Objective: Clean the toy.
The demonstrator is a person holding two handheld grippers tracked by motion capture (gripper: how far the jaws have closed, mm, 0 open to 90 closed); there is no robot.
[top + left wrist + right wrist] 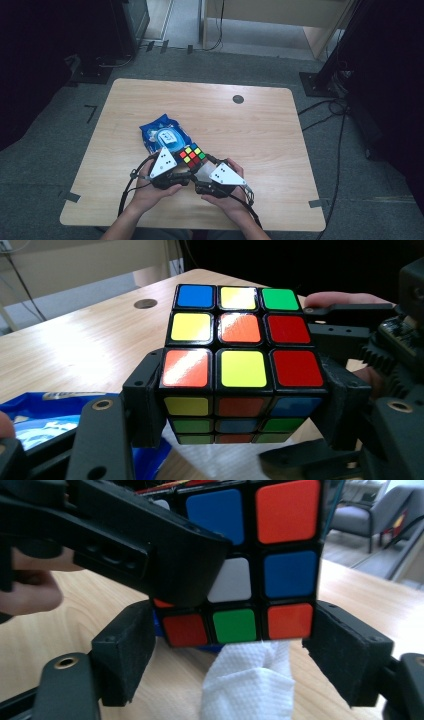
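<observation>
**Rubik's cube held above the near middle of the table**

The Rubik's cube [192, 154] sits near the table's [260, 125] near edge, just right of a blue wet-wipe pack [162, 134] and between the two hand-held grippers. A cube has no long axis; in the high view it stands cornerwise, one vertical edge pointing toward the person, its top face level and showing yellow, red, green and orange squares. The left gripper [242, 405] pinches the cube [242, 365] by its lowest layer, pads pressed against opposite side faces. The right gripper [227, 650] is spread: its pads stand just clear of the cube's [260, 570] bottom row, a gap visible on each side. Seen from the right gripper view, one black arm of the left gripper crosses the cube's upper left part. A white paper tissue [250, 685] lies on the table just below the cube, between the right gripper's pads.
</observation>
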